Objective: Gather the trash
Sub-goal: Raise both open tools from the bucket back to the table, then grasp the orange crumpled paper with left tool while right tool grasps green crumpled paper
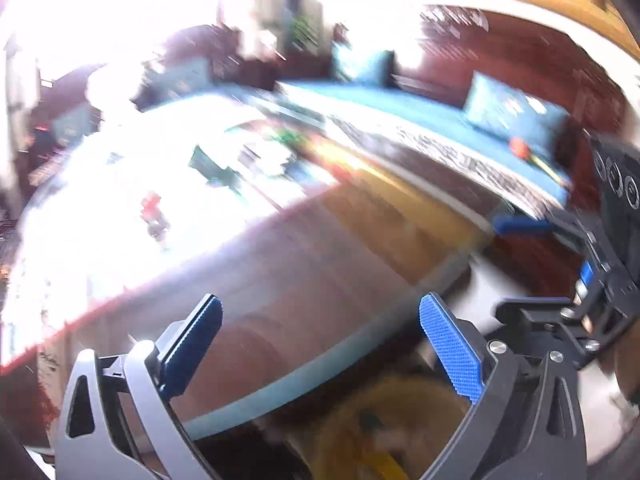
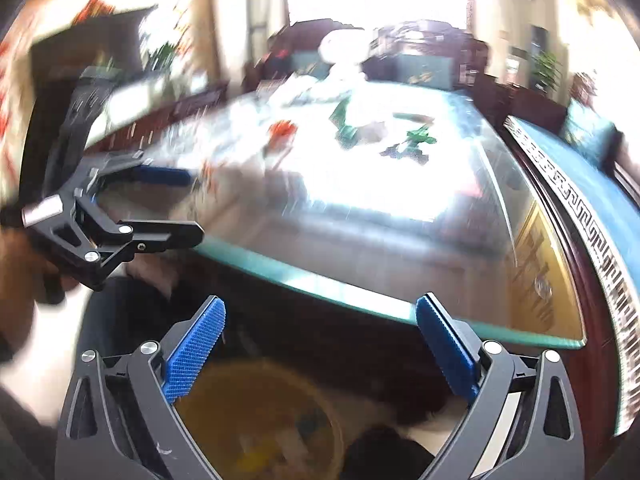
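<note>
Left claw (image 1: 320,344): blue-padded fingers spread wide, nothing between them, touching nothing. It hangs off the near edge of the glass-topped wooden surface (image 1: 304,264), pointed across it. Below and between the fingers sits a round yellow-brown bin (image 1: 384,432) on the floor; contents blurred, a yellow scrap shows inside.

Right claw (image 2: 320,340): fingers also wide apart, empty, clear of everything. It is held off the green-edged rim of the glass-topped surface (image 2: 360,240), aimed down its length. The yellow-brown bin (image 2: 260,420) lies directly under it, holding mixed litter with yellow and blue bits; too smeared to name.

Each claw shows in the other's view: the right one at the right margin (image 1: 532,260) of the left camera, the left one at the left margin (image 2: 176,204) of the right camera. A hand grips its handle, only partly seen.

Trash on the surface, well apart from both claws: red crumpled wrapper (image 2: 282,130), green wrappers (image 2: 344,124), and white crumpled paper (image 2: 312,92) toward the far end. In the left view the red wrapper (image 1: 152,208) sits in glare.

Blue-cushioned bench (image 1: 400,108) runs along the far side.
</note>
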A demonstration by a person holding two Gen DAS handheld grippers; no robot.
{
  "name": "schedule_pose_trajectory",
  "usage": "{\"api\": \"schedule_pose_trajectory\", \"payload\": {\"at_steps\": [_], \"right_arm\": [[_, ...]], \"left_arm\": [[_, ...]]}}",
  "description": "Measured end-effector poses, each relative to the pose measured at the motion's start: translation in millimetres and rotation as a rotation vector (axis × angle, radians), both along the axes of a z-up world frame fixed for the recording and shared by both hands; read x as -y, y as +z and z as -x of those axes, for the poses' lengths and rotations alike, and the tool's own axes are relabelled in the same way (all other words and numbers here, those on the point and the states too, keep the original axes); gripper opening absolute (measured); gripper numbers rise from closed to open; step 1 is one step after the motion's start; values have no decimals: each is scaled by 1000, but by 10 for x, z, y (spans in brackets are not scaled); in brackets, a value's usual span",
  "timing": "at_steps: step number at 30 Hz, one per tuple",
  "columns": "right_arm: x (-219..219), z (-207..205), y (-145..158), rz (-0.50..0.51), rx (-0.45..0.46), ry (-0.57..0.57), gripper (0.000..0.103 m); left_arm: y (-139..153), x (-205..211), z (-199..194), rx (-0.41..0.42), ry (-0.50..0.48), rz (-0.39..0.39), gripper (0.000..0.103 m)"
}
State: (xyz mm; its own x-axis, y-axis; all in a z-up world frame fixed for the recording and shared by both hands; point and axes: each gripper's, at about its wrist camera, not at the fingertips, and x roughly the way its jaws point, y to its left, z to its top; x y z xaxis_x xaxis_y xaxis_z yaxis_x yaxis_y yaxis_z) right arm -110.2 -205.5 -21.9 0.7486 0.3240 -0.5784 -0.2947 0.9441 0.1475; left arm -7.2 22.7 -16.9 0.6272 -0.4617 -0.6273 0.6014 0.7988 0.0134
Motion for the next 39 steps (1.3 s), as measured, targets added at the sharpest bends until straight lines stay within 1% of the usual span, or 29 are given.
{"api": "schedule_pose_trajectory", "payload": {"at_steps": [2, 4, 5, 7, 9, 11, 13, 15, 18, 19, 22, 24, 27, 29, 31, 32, 33, 34, 35, 36, 39], "right_arm": [[58, -221, 64, -50, 32, -61, 94], [68, -396, 137, -46, 78, -126, 94], [58, -502, 188, -28, 111, -161, 95], [11, -646, 253, 3, 159, -190, 95], [-37, -827, 294, 30, 185, -192, 95], [-67, -1004, 313, 41, 196, -180, 95], [-100, -1216, 305, 52, 190, -193, 95], [-128, -1350, 292, 54, 172, -212, 95], [-117, -1599, 263, 57, 136, -236, 95], [-107, -1671, 246, 45, 121, -231, 95], [-46, -1772, 196, -23, 91, -211, 95], [-16, -1814, 173, -57, 77, -209, 95], [-11, -1867, 157, -73, 68, -212, 95], [-20, -1895, 152, -69, 63, -202, 95], [-23, -1934, 152, -63, 59, -192, 95], [-12, -1948, 150, -61, 56, -193, 95], [2, -1964, 150, -65, 54, -196, 95], [20, -1972, 149, -71, 51, -197, 95], [44, -1987, 147, -78, 45, -199, 95], [57, -2005, 146, -85, 41, -201, 95], [105, -2067, 148, -97, 31, -197, 95]], "left_arm": [[69, -72, -272, 42, 80, 24, 99], [90, -148, -572, 63, 163, 37, 99], [80, -183, -727, 56, 195, 42, 99], [36, -290, -1065, 19, 257, 72, 99], [-11, -338, -1385, -26, 295, 97, 99], [-78, -327, -1586, -46, 319, 76, 99], [-132, -297, -1749, -44, 326, 61, 99], [-140, -312, -1876, -49, 347, 71, 99], [-172, -324, -2064, -74, 374, 84, 99], [-201, -330, -2124, -85, 380, 73, 99], [-331, -306, -2384, -114, 409, 10, 99], [-410, -319, -2563, -141, 423, -8, 99], [-485, -375, -2781, -187, 447, 1, 99], [-480, -401, -2856, -198, 453, 21, 99], [-482, -373, -2915, -201, 445, 5, 97], [-496, -374, -2940, -214, 448, 6, 95], [-513, -375, -2935, -231, 441, 19, 83], [-521, -371, -2928, -240, 437, 29, 77], [-508, -374, -2914, -230, 438, 32, 71], [-508, -374, -2897, -232, 434, 36, 55], [-505, -386, -2860, -231, 437, 45, 48]]}}
